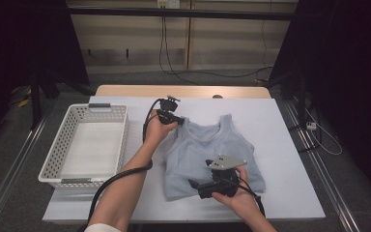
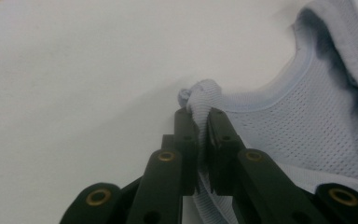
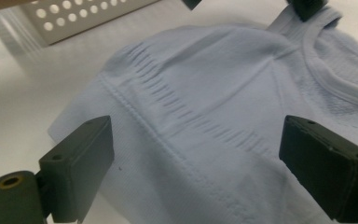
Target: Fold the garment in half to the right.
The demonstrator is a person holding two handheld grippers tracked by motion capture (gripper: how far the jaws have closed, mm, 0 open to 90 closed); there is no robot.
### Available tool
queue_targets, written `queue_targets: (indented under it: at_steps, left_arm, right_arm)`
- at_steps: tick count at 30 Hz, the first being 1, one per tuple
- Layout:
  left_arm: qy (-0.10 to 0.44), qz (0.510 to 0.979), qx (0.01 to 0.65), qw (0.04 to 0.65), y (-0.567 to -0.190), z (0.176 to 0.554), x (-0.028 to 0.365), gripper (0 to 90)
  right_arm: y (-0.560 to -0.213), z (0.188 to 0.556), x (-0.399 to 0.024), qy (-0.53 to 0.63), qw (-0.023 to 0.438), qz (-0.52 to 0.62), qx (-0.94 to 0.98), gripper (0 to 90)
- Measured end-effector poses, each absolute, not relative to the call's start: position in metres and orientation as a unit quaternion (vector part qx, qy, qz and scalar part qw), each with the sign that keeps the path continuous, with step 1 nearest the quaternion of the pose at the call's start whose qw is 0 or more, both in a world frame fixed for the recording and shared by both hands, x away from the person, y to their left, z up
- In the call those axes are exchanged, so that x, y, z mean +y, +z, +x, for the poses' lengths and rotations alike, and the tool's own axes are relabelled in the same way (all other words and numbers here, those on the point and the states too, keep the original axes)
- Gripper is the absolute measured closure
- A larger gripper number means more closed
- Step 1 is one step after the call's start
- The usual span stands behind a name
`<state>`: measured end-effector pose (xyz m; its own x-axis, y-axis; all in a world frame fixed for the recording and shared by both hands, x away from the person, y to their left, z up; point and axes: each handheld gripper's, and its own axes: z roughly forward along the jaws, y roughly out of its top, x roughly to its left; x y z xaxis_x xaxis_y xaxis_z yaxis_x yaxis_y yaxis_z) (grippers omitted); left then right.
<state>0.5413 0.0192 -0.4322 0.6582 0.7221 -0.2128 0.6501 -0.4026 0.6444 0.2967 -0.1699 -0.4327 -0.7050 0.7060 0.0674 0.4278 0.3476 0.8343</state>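
Note:
A pale blue mesh tank top [image 1: 212,154] lies flat on the white table cover [image 1: 280,125], neck towards the far side. My left gripper [image 1: 176,121] is at its far left shoulder strap. In the left gripper view the jaws of the left gripper [image 2: 198,114] are shut on the bunched strap [image 2: 203,93], with the rest of the tank top [image 2: 307,116] to their right. My right gripper [image 1: 195,188] sits at the top's near hem, pointing left. In its own view the right gripper [image 3: 198,140] stands open, with the tank top [image 3: 205,84] lying between and beyond the jaws.
A white perforated basket [image 1: 53,154] stands on the table's left side, and its wall [image 3: 74,14] shows in the right gripper view. Bare white cover lies right of the top and along the near edge. Black cables trail from both grippers.

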Motion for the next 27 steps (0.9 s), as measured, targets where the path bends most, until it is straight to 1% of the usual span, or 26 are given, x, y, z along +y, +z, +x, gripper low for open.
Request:
queue_targets:
  at_steps: [5,11,15,18,20,25,27]
  left_arm:
    - [0.056,0.831,0.416,0.364,-0.421,0.542,0.027,87.0]
    - [0.044,0.823,0.429,0.369,-0.415,0.543,0.037,87.5]
    - [0.05,0.82,0.432,0.371,-0.412,0.543,0.041,87.6]
    - [0.053,0.819,0.431,0.374,-0.41,0.543,0.042,87.6]
    - [0.055,0.82,0.431,0.373,-0.408,0.542,0.042,87.5]
    - [0.056,0.819,0.429,0.377,-0.406,0.541,0.041,87.5]
    - [0.055,0.818,0.43,0.377,-0.406,0.541,0.041,87.5]
  right_arm:
    - [-0.432,0.296,-0.165,0.458,0.147,0.341,0.808,9.6]
    - [-0.43,0.294,-0.158,0.459,0.143,0.327,0.814,10.0]
    - [-0.433,0.293,-0.151,0.459,0.139,0.32,0.817,11.2]
    - [-0.434,0.292,-0.144,0.458,0.133,0.313,0.821,13.7]
    - [-0.435,0.291,-0.14,0.457,0.132,0.303,0.826,17.1]
    - [-0.437,0.29,-0.129,0.455,0.123,0.283,0.835,28.2]
    - [-0.439,0.289,-0.126,0.452,0.122,0.28,0.838,28.9]
